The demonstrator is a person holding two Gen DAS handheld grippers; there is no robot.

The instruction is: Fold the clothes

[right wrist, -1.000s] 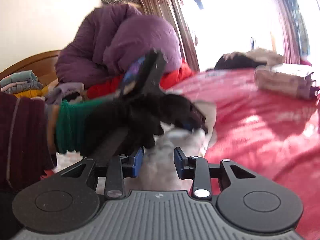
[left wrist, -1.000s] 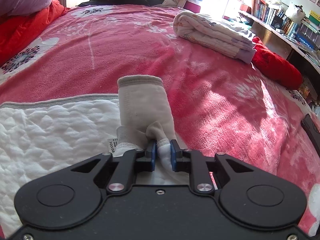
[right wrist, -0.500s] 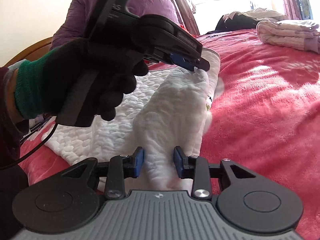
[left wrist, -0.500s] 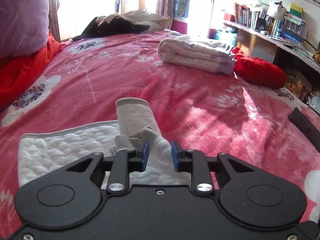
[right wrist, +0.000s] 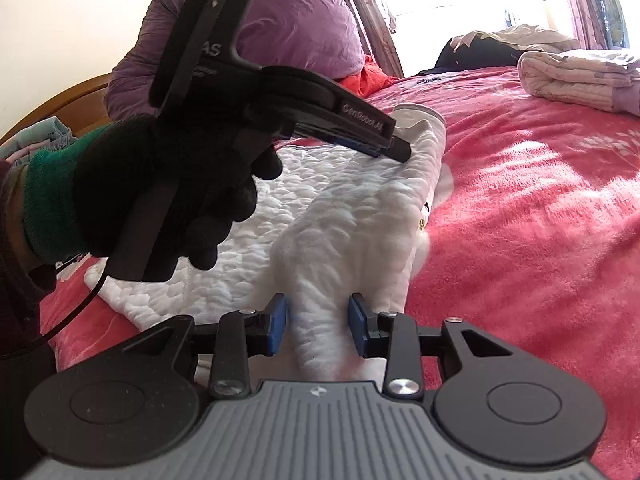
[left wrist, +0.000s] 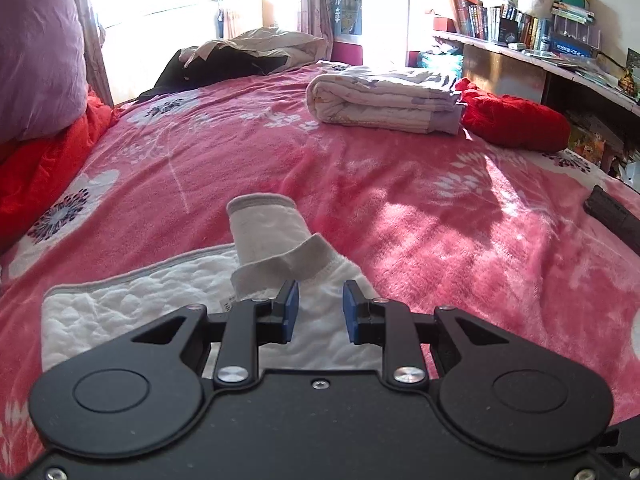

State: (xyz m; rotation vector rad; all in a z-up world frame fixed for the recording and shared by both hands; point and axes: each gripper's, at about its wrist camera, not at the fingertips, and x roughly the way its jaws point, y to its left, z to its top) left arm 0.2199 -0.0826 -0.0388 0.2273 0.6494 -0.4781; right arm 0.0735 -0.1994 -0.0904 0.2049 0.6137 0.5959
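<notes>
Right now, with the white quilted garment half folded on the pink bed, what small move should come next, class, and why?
Probably lift the left gripper clear. Its jaws stand apart with no cloth pinched, and the folded-over sleeve of the white quilted garment lies flat on the pink floral blanket. The right gripper straddles a raised fold, seemingly ready to grip.

Bed (left wrist: 360,168): covered by a pink blanket with white flowers.
Near edge: white quilted garment (left wrist: 132,312) lies flat on it, one sleeve (left wrist: 264,228) folded over.
Far right: folded pale quilt (left wrist: 384,100), a red bundle (left wrist: 516,120) just beside it.
Far end: dark and beige clothes (left wrist: 240,56) in a heap.
Left side: red bedding (left wrist: 40,160) under a purple one (left wrist: 36,52).
Right edge: a black object (left wrist: 612,216).
</notes>
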